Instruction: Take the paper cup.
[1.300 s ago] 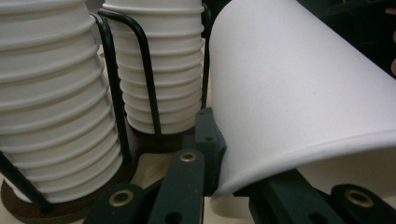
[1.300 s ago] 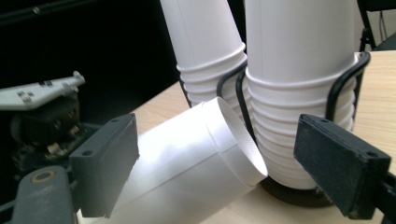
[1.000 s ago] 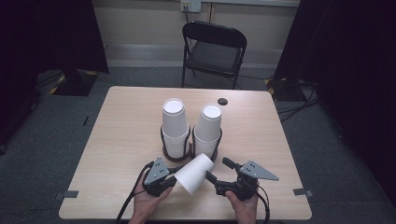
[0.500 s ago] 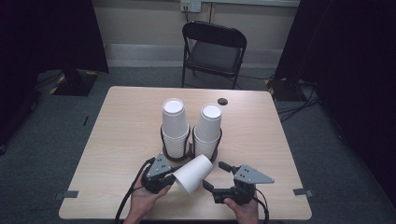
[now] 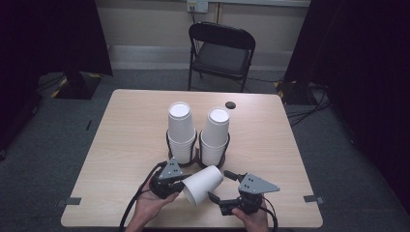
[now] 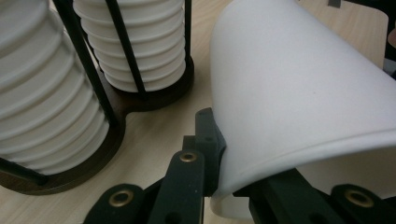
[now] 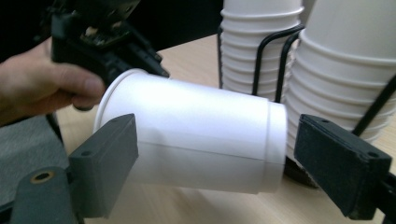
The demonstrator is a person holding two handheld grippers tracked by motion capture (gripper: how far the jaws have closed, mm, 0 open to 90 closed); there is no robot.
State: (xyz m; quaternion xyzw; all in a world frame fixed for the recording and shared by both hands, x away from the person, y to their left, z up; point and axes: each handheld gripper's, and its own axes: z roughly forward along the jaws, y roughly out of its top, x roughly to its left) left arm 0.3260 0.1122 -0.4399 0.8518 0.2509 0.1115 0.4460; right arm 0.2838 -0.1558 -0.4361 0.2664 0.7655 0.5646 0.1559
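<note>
A white paper cup (image 5: 203,184) (image 7: 196,147) lies on its side above the table's near edge. My left gripper (image 5: 180,184) (image 6: 218,179) is shut on its rim, one jaw inside the mouth and one outside. To the cup's right, my right gripper (image 5: 220,185) (image 7: 224,158) stands open. One pad (image 7: 108,161) is by the rim end and the other pad (image 7: 343,163) is off the base end, with a gap there. Just behind, two stacks of white cups (image 5: 181,130) (image 5: 215,135) stand upside down in a black wire holder (image 5: 197,145) (image 6: 116,116).
A small black round object (image 5: 230,105) lies near the table's far edge. A black folding chair (image 5: 220,53) stands behind the table (image 5: 130,125). The near table edge is close under both hands.
The left gripper and its cup have drifted slightly toward the near edge. The right gripper has kept its place beside the cup.
</note>
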